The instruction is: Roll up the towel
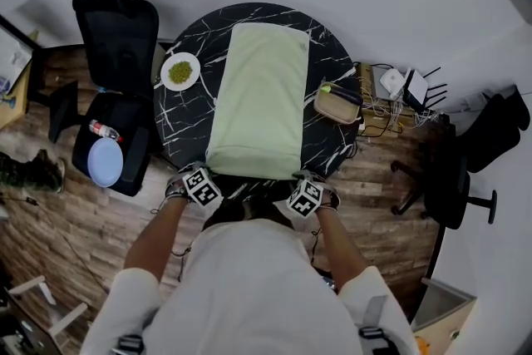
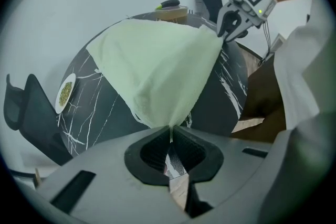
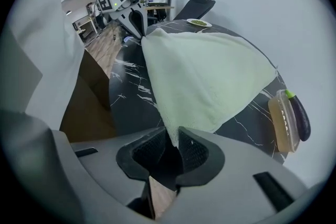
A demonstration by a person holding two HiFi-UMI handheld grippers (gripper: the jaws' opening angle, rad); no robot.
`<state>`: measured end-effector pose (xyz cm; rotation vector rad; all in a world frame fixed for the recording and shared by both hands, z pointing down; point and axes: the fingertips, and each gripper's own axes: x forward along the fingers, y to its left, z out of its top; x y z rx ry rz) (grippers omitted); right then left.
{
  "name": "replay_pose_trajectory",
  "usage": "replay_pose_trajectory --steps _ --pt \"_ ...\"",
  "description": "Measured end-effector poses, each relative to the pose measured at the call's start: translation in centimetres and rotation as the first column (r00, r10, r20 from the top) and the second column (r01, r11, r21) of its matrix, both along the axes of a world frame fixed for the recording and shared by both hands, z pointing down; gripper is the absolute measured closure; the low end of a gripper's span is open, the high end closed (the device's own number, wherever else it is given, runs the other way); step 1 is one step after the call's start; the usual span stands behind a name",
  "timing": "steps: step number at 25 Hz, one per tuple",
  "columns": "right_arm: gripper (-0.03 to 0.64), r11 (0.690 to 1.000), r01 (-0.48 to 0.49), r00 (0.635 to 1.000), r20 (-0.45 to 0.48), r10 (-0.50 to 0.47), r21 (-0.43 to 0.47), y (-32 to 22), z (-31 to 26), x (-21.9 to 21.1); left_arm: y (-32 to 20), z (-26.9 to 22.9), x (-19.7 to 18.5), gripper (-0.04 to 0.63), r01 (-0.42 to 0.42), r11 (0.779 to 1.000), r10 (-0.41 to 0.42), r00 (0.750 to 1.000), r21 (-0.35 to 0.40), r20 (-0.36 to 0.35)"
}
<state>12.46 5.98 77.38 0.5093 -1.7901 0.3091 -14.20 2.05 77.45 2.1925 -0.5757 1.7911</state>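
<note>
Head view: a soft, pale green towel (image 1: 259, 100) lies spread on the round, black, white-veined tabletop (image 1: 187, 125). It is a long rectangle, and its long side runs from 6 o'clock to 12 o'clock. The left hand-held gripper (image 2: 170, 132) is closed tight on its 7 o'clock corner. The right hand-held gripper (image 3: 175, 136) pinches the 5 o'clock corner.

Your shirt (image 1: 249, 287) is white, short-sleeved. At the table (image 1: 179, 125) edge, your left gripper (image 1: 208, 172) and right gripper (image 1: 298, 177) are grey, black-padded, each topped by a white cube (image 1: 202, 185) with black square markers.
</note>
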Motion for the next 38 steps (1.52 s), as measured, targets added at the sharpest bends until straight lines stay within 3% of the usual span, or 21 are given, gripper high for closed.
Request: replay_pose_trajectory --steps 3,5,9,15,21,24,33,38 --pt "0.553 1.000 0.002 1.000 -0.003 -0.002 0.004 -0.3 -0.2 0.0 -0.1 0.0 0.0 0.581 0.014 1.000 -0.014 1.000 -0.006 -0.001" --pt "0.611 1.000 -0.022 1.000 -0.003 0.023 0.019 -0.5 -0.2 0.2 -0.1 0.0 0.0 0.583 0.017 1.000 -0.017 1.000 -0.003 -0.004" --pt "0.611 0.999 -0.047 0.999 -0.010 0.047 0.010 -0.1 -0.2 0.6 0.7 -0.4 -0.1 0.584 0.015 1.000 -0.015 1.000 0.004 -0.021" --pt "0.611 0.996 -0.031 0.999 0.025 0.033 -0.086 4.0 -2.0 0.3 4.8 -1.9 -0.3 0.584 0.005 1.000 -0.007 0.997 -0.024 -0.074" --pt "0.611 0.972 -0.011 0.997 0.071 0.029 -0.236 9.0 -4.5 -0.3 10.4 -3.5 -1.0 0.584 0.002 0.991 -0.016 0.994 -0.134 -0.105" --pt "0.611 0.963 -0.003 0.997 0.077 0.025 -0.268 10.0 -5.1 -0.5 11.9 -4.0 -1.2 0.584 0.006 0.987 -0.022 0.995 -0.163 -0.101" --pt "0.611 0.983 -0.125 0.977 0.154 0.146 -0.137 4.0 -7.7 0.2 5.8 -6.9 -0.7 0.584 0.082 0.995 -0.091 0.985 -0.065 -0.147" --pt "0.611 0.987 -0.143 0.981 0.124 0.152 -0.079 -0.3 -6.3 0.7 1.4 -6.1 0.3 0.584 0.076 0.997 -0.078 0.989 -0.019 -0.125"
